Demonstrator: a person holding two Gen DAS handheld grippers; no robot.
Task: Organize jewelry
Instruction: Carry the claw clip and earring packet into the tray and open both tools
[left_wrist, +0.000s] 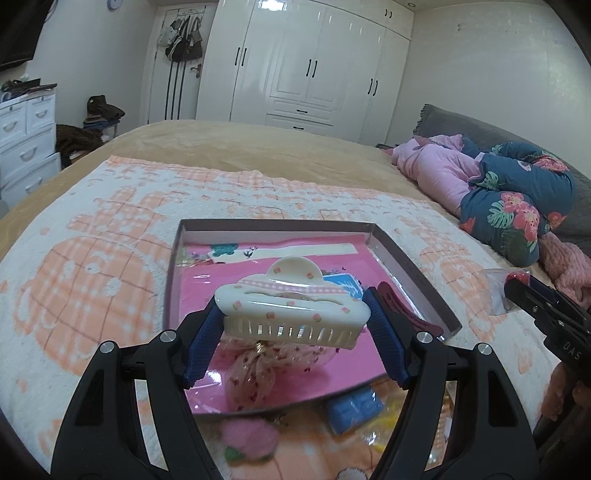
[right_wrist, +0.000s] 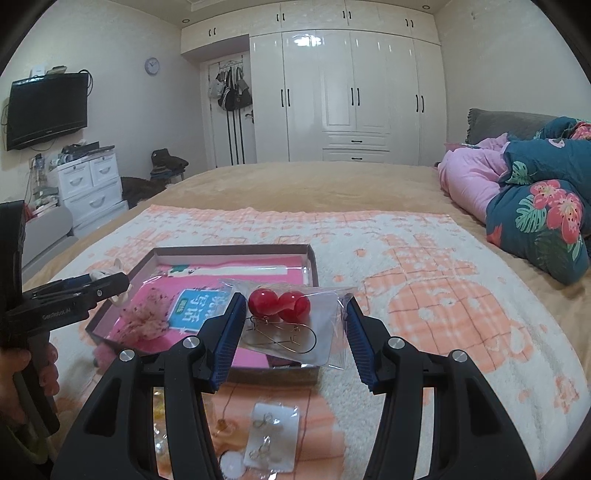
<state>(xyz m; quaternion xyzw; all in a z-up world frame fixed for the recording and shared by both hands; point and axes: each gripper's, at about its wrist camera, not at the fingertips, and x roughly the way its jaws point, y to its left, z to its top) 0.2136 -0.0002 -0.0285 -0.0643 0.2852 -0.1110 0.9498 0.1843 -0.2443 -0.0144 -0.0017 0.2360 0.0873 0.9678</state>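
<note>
Blue ribbed pads of the left gripper (left_wrist: 293, 328) clamp a cream hair claw (left_wrist: 291, 310) by its two ends, holding it above the near half of the shallow box (left_wrist: 413, 269). Beneath it in the box lie a sheer pink scrunchie (left_wrist: 255, 373) and a dark red clip (left_wrist: 406, 314).

The right gripper (right_wrist: 293, 332) carries a clear packet of red ball earrings (right_wrist: 284, 321) over the box's near right corner; its pads appear to pinch the packet's edges.

On the patterned blanket (right_wrist: 424, 280), short of the box, a second earring packet (right_wrist: 271, 439) waits.

Step in hand, by judgement: placing. Next, each gripper should lower into a free patch of the box and release.
</note>
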